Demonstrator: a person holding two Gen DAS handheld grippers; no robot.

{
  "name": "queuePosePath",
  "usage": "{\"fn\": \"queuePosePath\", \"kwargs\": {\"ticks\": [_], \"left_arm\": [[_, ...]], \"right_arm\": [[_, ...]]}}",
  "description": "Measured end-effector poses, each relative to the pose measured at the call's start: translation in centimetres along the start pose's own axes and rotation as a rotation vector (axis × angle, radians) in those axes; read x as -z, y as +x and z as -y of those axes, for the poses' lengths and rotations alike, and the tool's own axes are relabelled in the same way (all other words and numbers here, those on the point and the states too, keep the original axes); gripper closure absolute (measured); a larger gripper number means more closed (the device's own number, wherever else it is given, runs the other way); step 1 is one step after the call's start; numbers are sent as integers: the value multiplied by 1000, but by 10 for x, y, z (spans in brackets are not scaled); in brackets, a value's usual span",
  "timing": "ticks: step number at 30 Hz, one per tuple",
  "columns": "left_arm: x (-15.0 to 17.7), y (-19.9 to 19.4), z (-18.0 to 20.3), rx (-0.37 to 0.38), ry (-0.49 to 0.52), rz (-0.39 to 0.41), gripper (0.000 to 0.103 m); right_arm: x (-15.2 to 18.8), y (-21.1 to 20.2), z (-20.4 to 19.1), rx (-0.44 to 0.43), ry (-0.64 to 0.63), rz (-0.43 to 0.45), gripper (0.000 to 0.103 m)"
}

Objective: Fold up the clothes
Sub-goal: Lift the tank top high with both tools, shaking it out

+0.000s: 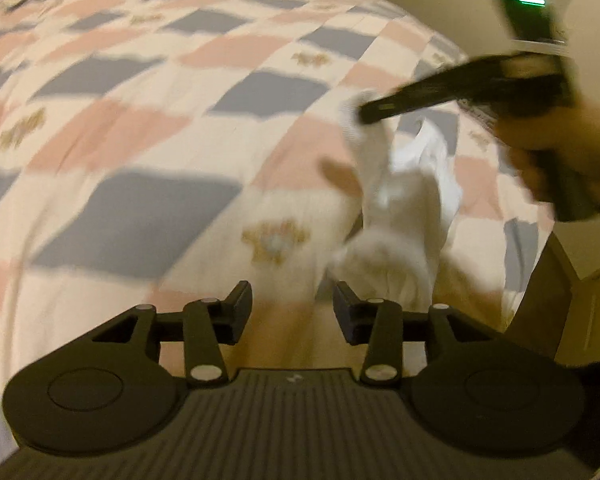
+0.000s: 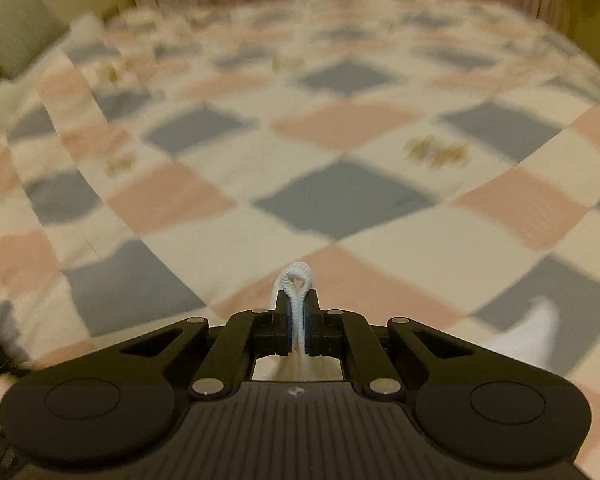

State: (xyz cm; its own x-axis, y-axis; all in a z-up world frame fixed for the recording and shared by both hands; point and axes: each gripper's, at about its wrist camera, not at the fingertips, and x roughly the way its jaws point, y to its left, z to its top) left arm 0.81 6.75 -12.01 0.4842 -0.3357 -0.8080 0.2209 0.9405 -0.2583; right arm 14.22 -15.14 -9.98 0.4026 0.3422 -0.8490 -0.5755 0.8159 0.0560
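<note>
Pinched between the right gripper (image 2: 298, 322) fingers, a ribbed edge of the white sock (image 1: 396, 208) is held; it hangs limp over the quilt (image 1: 140, 120). Left gripper (image 1: 292, 308) is spread, empty, just below. Judged light, soft; the cuff is best gripped.

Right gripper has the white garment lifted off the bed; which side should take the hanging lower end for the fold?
Left, probably. The left gripper has open, empty jaws just below the dangling white garment. The right gripper is shut on the garment's ribbed edge and should hold it.
</note>
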Motion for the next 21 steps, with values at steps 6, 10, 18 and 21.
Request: {"fn": "queuePosePath", "kwargs": {"ticks": [6,10,18,21], "left_arm": [[-64,27,18,99,137,69,61],[-114,61,56,186,232,88,56],[-186,165,139,277,413,13,56],[-200,205,163,311,486,-44,56]], "right_arm": [[2,-113,67,63,78,141,98],[29,-145,119,165,186,138,98],[102,-139,215,223,364,23,98],[131,-133,249,236,426,-28,98]]}}
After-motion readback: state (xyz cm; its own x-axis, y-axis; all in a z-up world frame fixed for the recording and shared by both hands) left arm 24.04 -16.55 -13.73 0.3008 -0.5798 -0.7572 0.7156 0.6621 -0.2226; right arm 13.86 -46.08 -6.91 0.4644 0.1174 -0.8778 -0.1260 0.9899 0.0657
